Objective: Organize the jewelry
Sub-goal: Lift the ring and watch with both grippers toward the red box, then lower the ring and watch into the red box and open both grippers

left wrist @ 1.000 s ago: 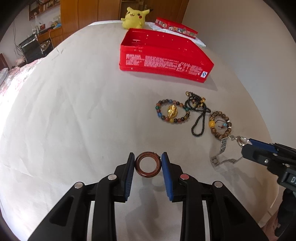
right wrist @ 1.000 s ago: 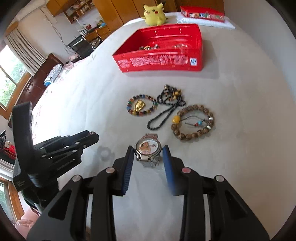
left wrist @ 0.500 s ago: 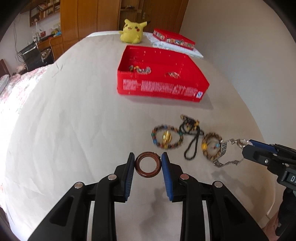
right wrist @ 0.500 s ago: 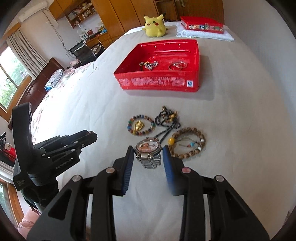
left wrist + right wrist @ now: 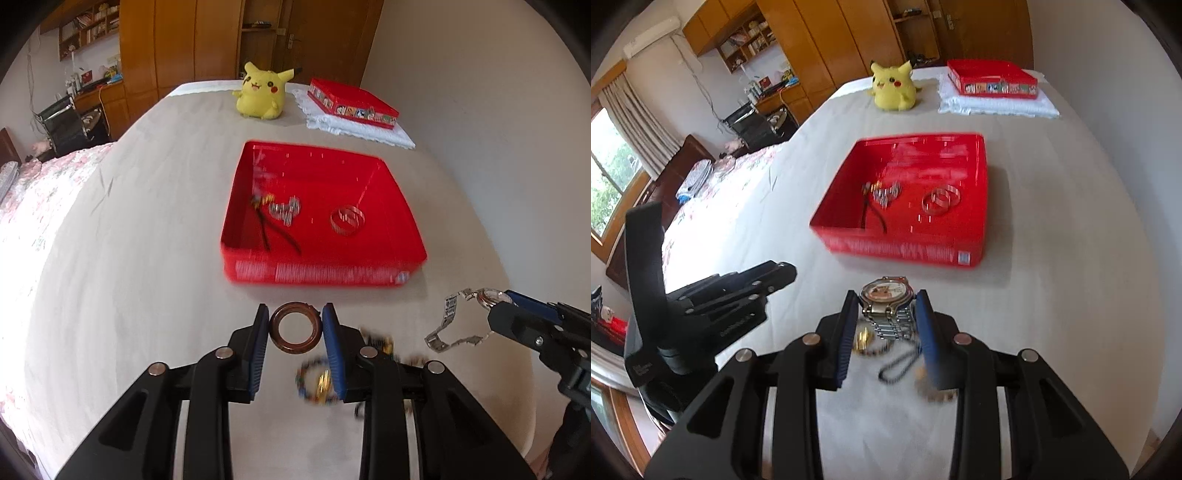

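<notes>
both grippers hang short of the red tray [image 5: 321, 275], the left gripper [image 5: 294, 328] pinching a brown ring [image 5: 294, 328] across its width and the right gripper [image 5: 886, 306] clamping a steel wristwatch [image 5: 885, 291] by its case, likely so each drops cleanly in.

Right gripper [image 5: 886, 317] clamps a watch [image 5: 886, 295] — red tray [image 5: 975, 236] just ahead.

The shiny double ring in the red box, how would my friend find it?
Look inside the open red box in the middle of the bed. The shiny double ring lies on its floor, right of the tangled chain with the dark cord. It alone is smooth, plain silver hoops.
</notes>
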Tool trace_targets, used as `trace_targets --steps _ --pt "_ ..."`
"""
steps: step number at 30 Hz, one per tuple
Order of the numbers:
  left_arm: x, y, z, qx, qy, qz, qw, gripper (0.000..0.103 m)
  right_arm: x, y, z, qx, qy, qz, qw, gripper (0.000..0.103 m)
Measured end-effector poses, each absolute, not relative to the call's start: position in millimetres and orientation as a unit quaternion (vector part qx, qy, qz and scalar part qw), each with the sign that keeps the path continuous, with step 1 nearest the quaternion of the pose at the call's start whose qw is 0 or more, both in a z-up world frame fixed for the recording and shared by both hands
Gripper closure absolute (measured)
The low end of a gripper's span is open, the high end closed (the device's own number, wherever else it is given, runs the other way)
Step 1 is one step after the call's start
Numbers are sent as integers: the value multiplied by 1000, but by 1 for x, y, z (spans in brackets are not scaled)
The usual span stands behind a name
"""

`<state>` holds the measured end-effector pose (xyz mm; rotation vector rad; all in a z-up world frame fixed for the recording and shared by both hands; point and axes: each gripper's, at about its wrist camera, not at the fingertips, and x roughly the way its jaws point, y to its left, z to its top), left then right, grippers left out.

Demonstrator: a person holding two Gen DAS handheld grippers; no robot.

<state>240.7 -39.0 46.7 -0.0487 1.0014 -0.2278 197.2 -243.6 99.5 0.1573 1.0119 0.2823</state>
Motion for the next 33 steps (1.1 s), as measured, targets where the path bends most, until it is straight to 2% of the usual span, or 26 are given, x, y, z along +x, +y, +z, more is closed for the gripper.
trace_targets --steps 8,14,29,30,32,33 --pt "326 -62 35 -28 491 -96 865 74 286 -250 89 95 485 113 862 72" --pt "378 -71 10 -25 503 -82 860 74 350 -251 52 90 501 93 856 72" --pt "437 -80 -49 -28 535 -70 842 73 410 -247 -15 94 530 84 839 70" --pt "438 -79 -50 -30 539 -69 839 72 411 -247 -16 93 530 82 839 69" --pt "441 -77 -51 -37 545 -68 835 57 408 -248 -15 90 525 82 842 66" --pt "440 -75 -51 -40 544 -67 835 57 408 -249 -13 91 523 82 844 64"
